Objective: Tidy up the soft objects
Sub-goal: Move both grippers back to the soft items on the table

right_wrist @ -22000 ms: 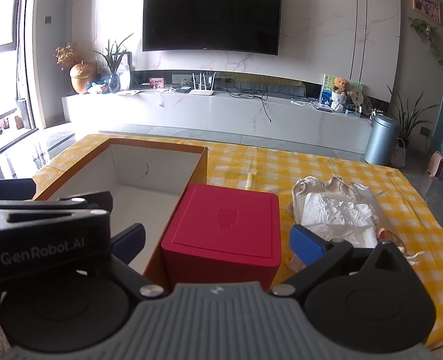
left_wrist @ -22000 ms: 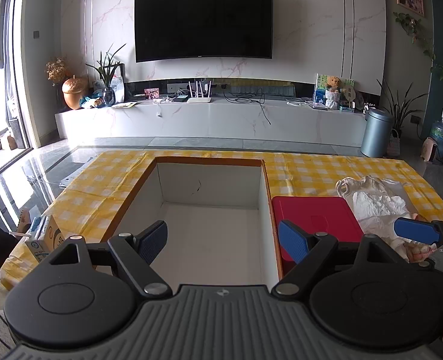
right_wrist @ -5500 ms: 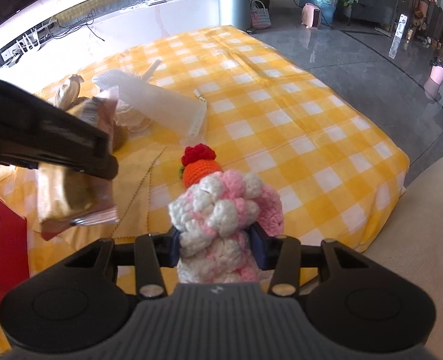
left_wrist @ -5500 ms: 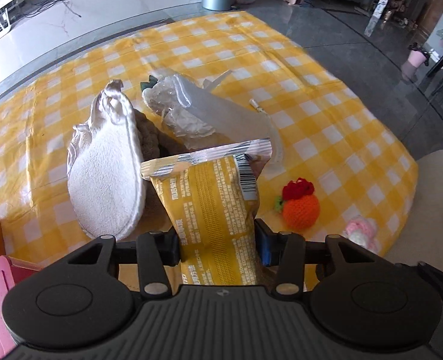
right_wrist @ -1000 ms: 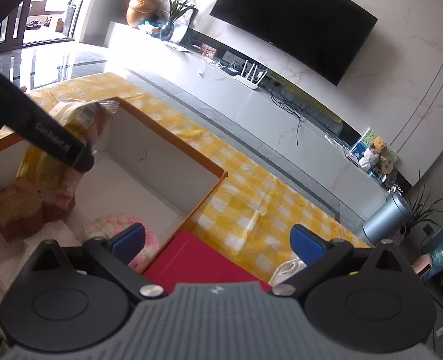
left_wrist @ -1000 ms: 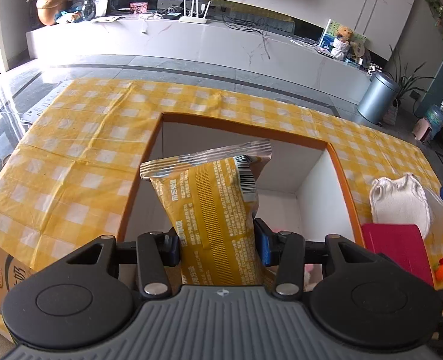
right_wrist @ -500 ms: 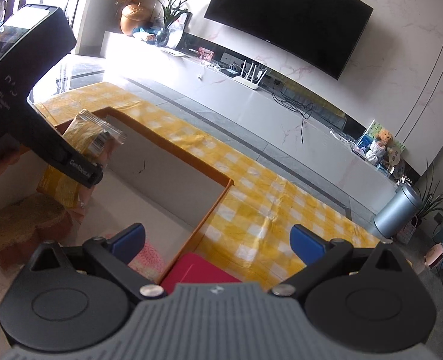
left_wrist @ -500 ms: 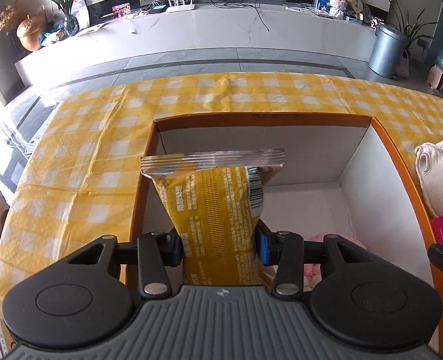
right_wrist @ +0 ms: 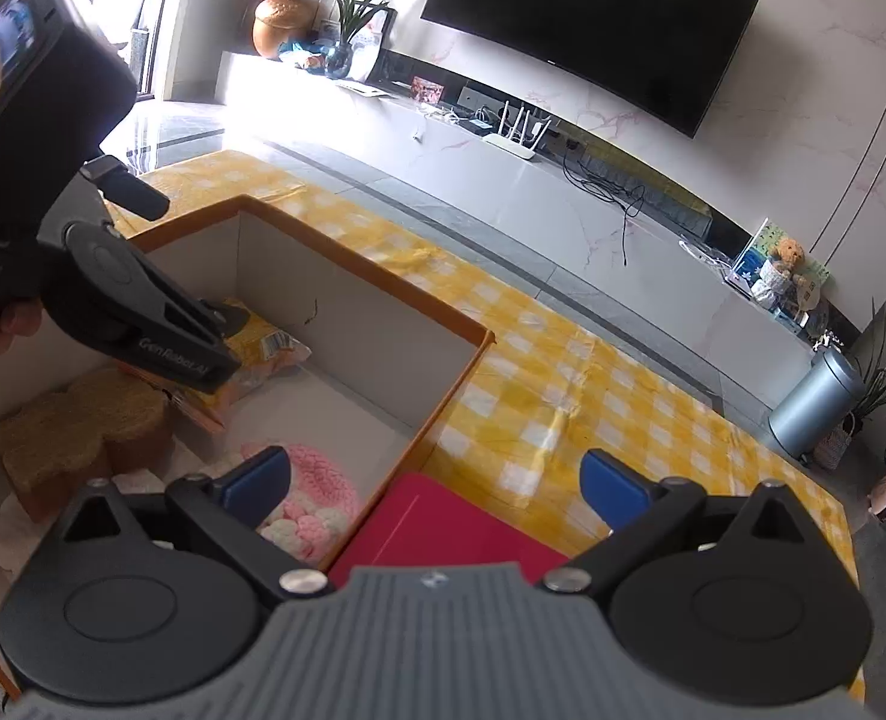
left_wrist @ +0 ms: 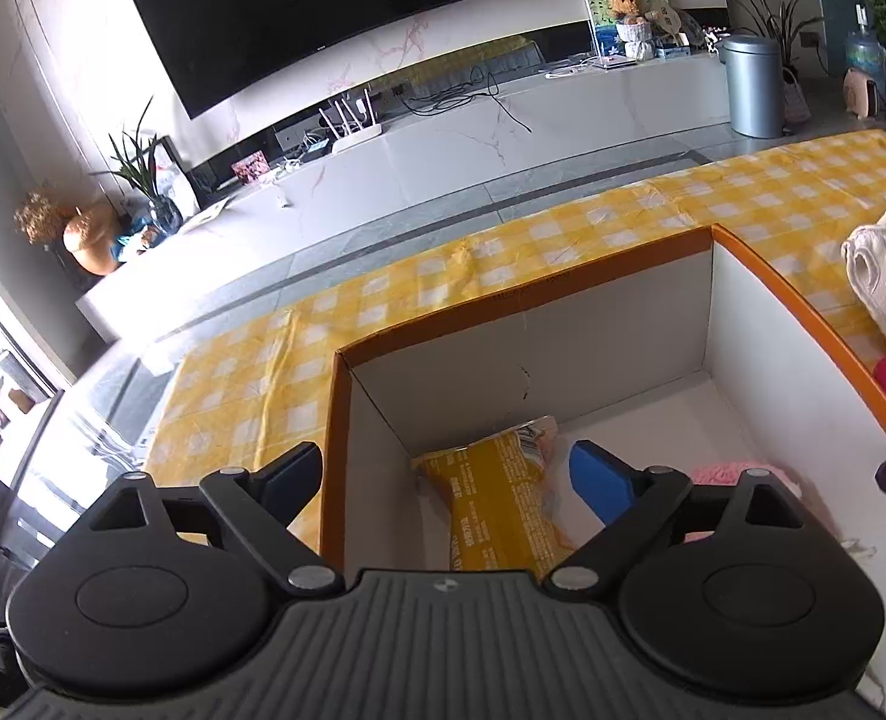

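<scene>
Tilted down over the box (left_wrist: 707,300), the left hand-held gripper (left_wrist: 452,474) is opening wide above the snack bag (left_wrist: 497,498).

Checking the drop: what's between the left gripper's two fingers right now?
In the left wrist view, the yellow snack bag lies between the left gripper fingers as its jaws open, resting on the box floor, untouched.

We read "GenRobot.AI" in pale letters along the arm of the left gripper (right_wrist: 161,282), just above the yellow snack bag (right_wrist: 263,342); the bag's own print is too small to read.
</scene>
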`<state>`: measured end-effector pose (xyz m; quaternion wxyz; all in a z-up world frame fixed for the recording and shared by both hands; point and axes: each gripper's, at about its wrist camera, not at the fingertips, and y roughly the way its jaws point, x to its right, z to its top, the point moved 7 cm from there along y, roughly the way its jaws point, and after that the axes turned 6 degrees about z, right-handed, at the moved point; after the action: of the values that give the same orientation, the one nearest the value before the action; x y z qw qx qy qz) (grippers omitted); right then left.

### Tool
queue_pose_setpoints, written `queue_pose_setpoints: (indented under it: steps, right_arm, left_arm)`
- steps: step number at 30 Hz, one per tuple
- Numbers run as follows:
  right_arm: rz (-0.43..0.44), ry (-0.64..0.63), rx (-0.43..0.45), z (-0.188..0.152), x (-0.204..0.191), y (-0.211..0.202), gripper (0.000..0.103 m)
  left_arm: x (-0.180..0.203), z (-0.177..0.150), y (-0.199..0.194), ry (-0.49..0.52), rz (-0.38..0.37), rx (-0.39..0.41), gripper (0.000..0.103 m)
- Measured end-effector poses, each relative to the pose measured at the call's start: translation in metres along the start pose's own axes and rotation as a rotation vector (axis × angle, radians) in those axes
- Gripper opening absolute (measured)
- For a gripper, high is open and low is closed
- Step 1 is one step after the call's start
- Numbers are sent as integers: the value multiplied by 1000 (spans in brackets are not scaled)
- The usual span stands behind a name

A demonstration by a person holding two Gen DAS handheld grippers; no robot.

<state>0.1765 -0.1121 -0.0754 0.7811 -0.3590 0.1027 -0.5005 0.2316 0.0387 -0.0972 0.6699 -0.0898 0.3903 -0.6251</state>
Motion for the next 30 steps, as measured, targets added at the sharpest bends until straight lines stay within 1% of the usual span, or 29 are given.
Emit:
queue_pose_setpoints:
  steps: [2, 4, 8, 11, 13, 15, 16, 19, 21, 23, 25, 27, 30]
  right_arm:
    - [1, 13, 0, 0, 2, -3, 101]
    - [5, 17, -2, 1, 3, -5, 101]
    - [-20, 35, 23, 8, 6, -12, 101]
    - [-42, 62, 54, 12, 7, -22, 101]
    - [-35, 73, 73, 13, 6, -27, 101]
    - [-40, 80, 88, 14, 5, -32, 101]
    - [-51, 83, 99, 15, 6, -35, 101]
    - [-68, 81, 122, 18, 11, -44, 101]
    - [-83, 84, 139, 19, 17, -52, 101]
    - [-113, 85, 160, 18, 28, -61, 101]
    - [-172, 91, 185, 12, 44, -72, 101]
    - [-227, 113, 188, 5, 62, -81, 101]
    - [-283, 165, 195, -9, 96, -100, 101]
  left_arm:
    - [1, 0, -2, 8, 21, -1, 103]
    - [-1, 1, -4, -6, 34, -1, 103]
    - [-15, 5, -15, -92, 20, 15, 103]
    - [-24, 6, -23, -162, -34, 5, 103]
    - [-30, 6, -31, -205, -79, 17, 103]
    - [-34, 9, -41, -254, -109, 32, 103]
    - [-34, 11, -46, -263, -119, 44, 103]
    - [-33, 20, -74, -259, -170, 131, 103]
    - [-31, 24, -88, -274, -196, 157, 103]
    - [-30, 26, -97, -298, -228, 166, 103]
    - [-26, 28, -105, -328, -270, 163, 103]
    - [-23, 28, -111, -340, -300, 157, 103]
    - [-16, 28, -121, -323, -307, 167, 103]
